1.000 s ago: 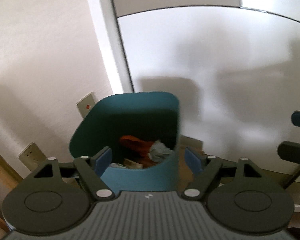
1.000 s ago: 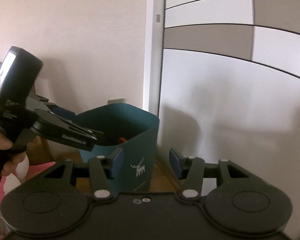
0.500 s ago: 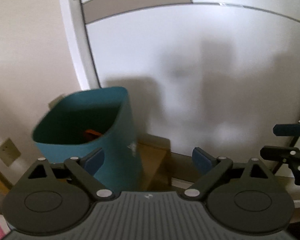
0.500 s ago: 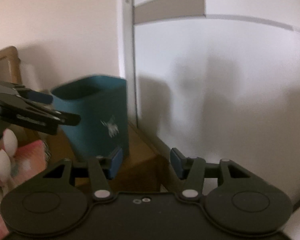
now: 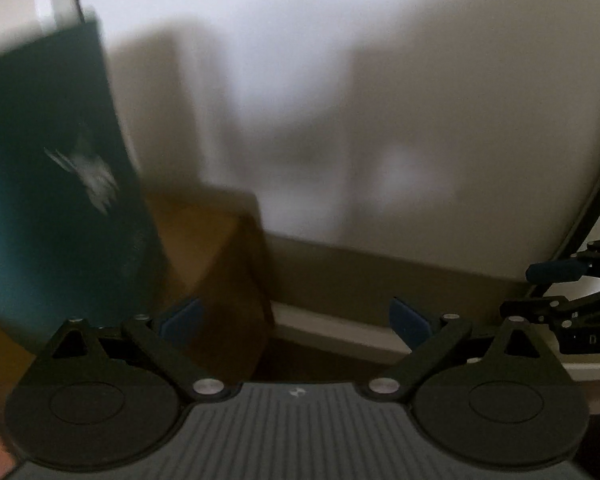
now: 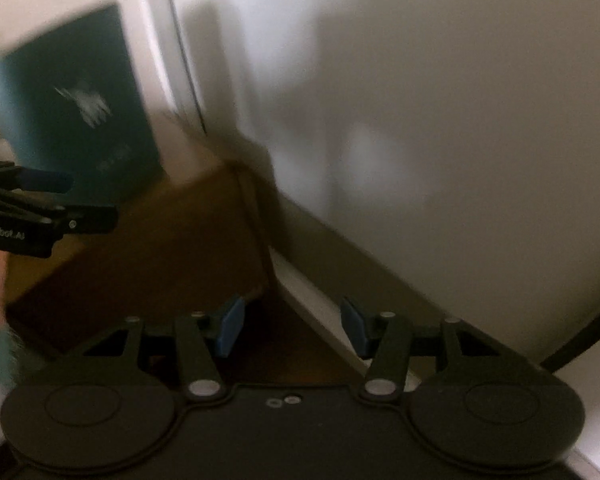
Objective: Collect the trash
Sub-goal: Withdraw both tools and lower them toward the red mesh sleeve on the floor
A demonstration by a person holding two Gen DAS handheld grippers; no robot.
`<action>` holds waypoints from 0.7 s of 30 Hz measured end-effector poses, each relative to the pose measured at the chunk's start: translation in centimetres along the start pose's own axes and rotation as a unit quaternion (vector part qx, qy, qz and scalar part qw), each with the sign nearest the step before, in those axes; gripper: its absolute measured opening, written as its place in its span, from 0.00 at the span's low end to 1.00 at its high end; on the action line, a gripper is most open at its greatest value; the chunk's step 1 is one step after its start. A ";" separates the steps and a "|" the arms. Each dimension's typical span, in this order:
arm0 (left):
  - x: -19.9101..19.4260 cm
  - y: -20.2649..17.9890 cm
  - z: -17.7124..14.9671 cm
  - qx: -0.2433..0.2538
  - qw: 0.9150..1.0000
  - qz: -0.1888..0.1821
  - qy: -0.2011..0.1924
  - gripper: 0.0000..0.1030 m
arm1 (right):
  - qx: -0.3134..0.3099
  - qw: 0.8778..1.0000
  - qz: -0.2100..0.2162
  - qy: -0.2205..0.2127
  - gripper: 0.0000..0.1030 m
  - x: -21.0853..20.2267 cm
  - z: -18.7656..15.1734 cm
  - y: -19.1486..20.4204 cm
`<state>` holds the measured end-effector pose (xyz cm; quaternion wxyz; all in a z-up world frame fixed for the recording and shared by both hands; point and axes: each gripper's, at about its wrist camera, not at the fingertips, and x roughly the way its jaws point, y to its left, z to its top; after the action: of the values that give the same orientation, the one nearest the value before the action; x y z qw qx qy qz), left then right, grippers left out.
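With both the left gripper (image 5: 296, 316), jaws opening, and the right gripper (image 6: 292, 326) spread and empty beside the bin (image 5: 48, 184), locate the next trash item.

A home room: a teal bin (image 5: 48, 184) stands on the wood floor (image 6: 148, 248) by a white sliding door (image 5: 400, 100).

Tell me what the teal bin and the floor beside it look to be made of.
Teal bin: probably moulded plastic with a matte finish; flat, even-coloured walls and a white printed figure on the side, though blur hides detail. Floor: seems wood or wood-look laminate, smooth; warm brown tone with a straight seam line, no grain readable in the blur.
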<state>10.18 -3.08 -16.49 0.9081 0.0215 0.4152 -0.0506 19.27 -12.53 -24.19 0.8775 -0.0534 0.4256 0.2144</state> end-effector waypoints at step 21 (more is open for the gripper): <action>34.8 -6.6 -15.7 0.024 0.957 -0.077 0.280 0.97 | -0.101 0.968 0.050 0.223 0.51 28.7 -16.9 -3.9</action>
<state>20.28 -10.93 -53.11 0.7478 0.0244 0.6522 -0.1219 24.34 -11.18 -57.31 0.7388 -0.1671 0.5885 0.2828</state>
